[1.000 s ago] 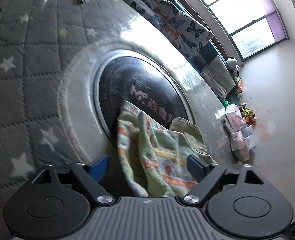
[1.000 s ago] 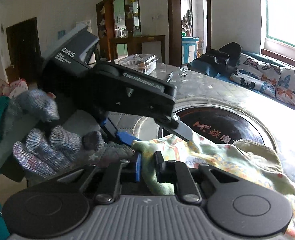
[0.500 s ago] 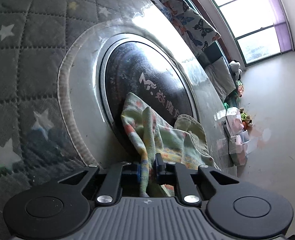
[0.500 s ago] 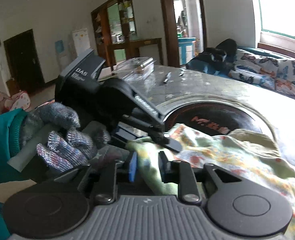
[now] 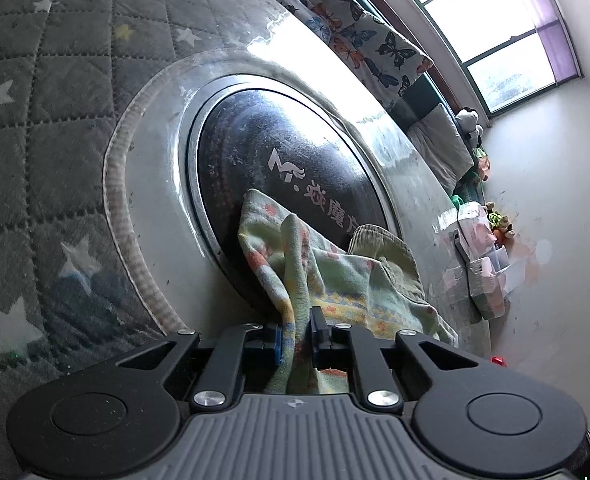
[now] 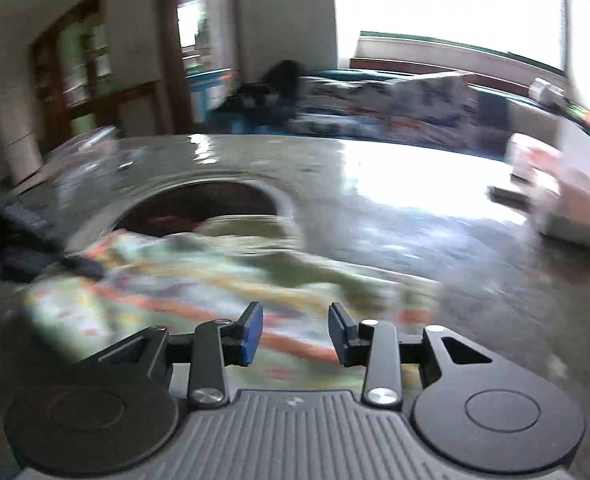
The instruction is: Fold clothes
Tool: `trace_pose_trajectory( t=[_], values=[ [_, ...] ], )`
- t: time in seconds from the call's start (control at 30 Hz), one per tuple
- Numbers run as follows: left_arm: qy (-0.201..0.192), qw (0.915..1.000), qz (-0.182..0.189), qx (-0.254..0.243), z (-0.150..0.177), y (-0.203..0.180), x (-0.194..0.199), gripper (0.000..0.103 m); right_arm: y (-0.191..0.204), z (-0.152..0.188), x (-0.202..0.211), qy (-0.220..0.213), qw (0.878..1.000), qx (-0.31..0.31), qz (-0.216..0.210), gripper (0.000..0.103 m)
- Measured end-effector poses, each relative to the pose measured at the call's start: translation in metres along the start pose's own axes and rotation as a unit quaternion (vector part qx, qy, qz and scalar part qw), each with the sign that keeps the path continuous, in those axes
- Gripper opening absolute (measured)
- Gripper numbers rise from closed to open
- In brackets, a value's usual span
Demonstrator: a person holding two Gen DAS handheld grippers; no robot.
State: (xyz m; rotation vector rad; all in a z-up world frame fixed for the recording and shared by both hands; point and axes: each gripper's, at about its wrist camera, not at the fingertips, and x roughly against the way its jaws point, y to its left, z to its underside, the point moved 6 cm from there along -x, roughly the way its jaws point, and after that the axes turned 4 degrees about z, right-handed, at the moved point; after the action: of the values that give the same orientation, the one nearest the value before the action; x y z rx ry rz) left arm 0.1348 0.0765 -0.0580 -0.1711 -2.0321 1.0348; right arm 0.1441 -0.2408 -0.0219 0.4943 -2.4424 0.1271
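A small pale green garment (image 5: 335, 272) with orange and yellow print lies crumpled on the round table, partly over its dark centre disc (image 5: 279, 168). My left gripper (image 5: 296, 332) is shut on a fold of the garment's near edge. In the blurred right wrist view the garment (image 6: 199, 272) spreads just ahead of my right gripper (image 6: 295, 330), which is open and holds nothing, its blue pads above the cloth. The left gripper shows as a dark blur at the left edge (image 6: 35, 248).
A grey quilted star-print mat (image 5: 35, 120) covers the table to the left of the disc. A butterfly-print sofa (image 5: 359, 40) stands behind the table. Boxes and packets (image 6: 567, 200) sit at the table's right side.
My left gripper closed on the garment's edge and still holds it. My right gripper opened, let go of the cloth and swung quickly to the right.
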Motion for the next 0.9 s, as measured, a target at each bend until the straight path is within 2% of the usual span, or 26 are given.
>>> trace_pose_trajectory(
  t=[0.1, 0.2, 0.33, 0.53, 0.6, 0.7, 0.77, 0.9],
  values=[
    [0.0, 1.0, -0.003, -0.005, 0.0, -0.001, -0.001, 0.014, -0.027, 0.004, -0.008, 0.0, 0.999, -0.034, 0.027, 0.045],
    [0.001, 0.9999, -0.005, -0.009, 0.0, -0.002, -0.002, 0.014, -0.042, 0.007, -0.014, 0.006, 0.998, -0.051, 0.036, 0.051],
    [0.001, 0.9999, -0.008, -0.014, -0.001, -0.003, -0.003, 0.014, -0.051, 0.012, -0.022, 0.017, 0.997, -0.07, 0.032, 0.051],
    [0.0, 0.9996, -0.011, -0.025, -0.002, -0.005, -0.005, 0.014, -0.048, 0.014, -0.023, 0.01, 0.996, -0.081, 0.029, 0.052],
    [-0.001, 0.9994, -0.013, -0.032, -0.001, -0.007, -0.006, 0.014, -0.045, 0.013, -0.023, 0.011, 0.996, -0.084, 0.022, 0.036],
    [-0.003, 0.9987, -0.02, -0.047, -0.001, -0.009, -0.007, 0.014, -0.041, 0.013, -0.022, 0.012, 0.996, -0.088, 0.013, 0.019],
    [-0.005, 0.9981, -0.019, -0.058, -0.002, -0.015, -0.007, 0.014, -0.04, 0.011, -0.016, 0.004, 0.996, -0.091, 0.013, 0.011],
    [-0.008, 0.9965, -0.013, -0.082, -0.004, -0.028, -0.005, 0.011, -0.038, 0.008, -0.005, -0.012, 0.995, -0.097, 0.011, 0.008]
  ],
)
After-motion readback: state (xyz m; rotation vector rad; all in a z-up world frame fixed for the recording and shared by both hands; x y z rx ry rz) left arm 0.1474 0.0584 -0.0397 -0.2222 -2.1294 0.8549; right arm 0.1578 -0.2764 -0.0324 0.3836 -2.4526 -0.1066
